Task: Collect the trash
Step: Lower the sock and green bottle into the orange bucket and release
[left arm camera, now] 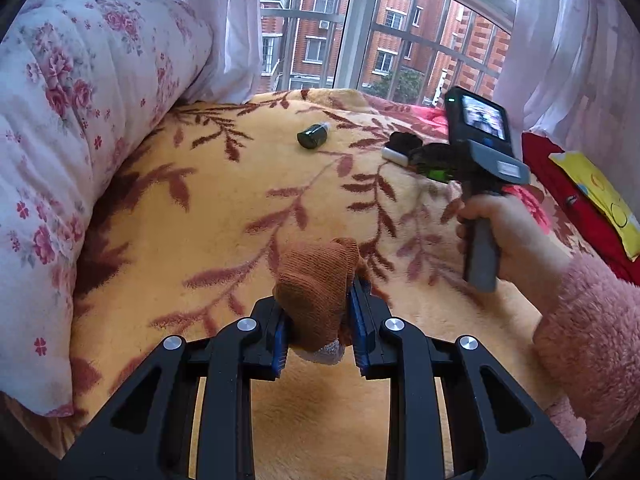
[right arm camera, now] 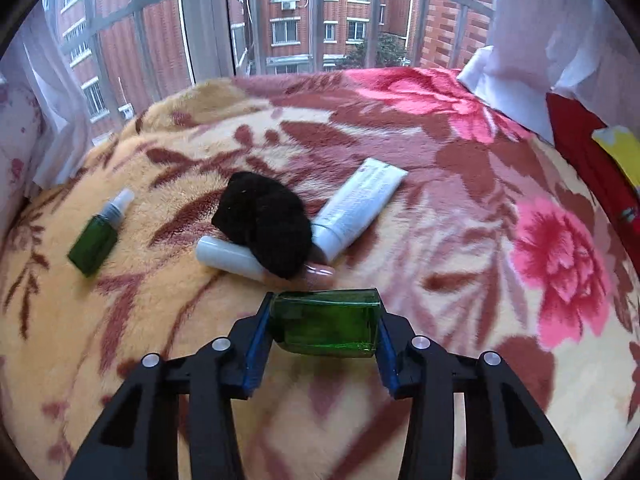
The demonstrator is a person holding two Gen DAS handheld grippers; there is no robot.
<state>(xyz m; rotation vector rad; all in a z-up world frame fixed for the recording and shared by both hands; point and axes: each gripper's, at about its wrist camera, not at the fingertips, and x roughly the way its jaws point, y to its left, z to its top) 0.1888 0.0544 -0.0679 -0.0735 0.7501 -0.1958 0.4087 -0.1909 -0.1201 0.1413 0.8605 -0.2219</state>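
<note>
My left gripper [left arm camera: 318, 320] is shut on a brown sock [left arm camera: 316, 288] with a grey toe, held just above the yellow floral blanket [left arm camera: 224, 208]. My right gripper [right arm camera: 322, 332] is shut on a green glass bottle [right arm camera: 326, 326], held crosswise between the blue pads. In the right wrist view a small green spray bottle [right arm camera: 98, 236], a black sock [right arm camera: 266, 224], a white tube [right arm camera: 360, 204] and a white stick [right arm camera: 230, 258] lie on the blanket ahead. In the left wrist view the right gripper [left arm camera: 436, 160] is at the right, beside the black sock [left arm camera: 404, 142].
A rolled floral quilt [left arm camera: 68, 152] lies along the left. A window with bars [left arm camera: 360, 36] and white curtains is behind the bed. A red cloth [left arm camera: 576, 204] and a yellow packet [left arm camera: 600, 196] lie at the right edge.
</note>
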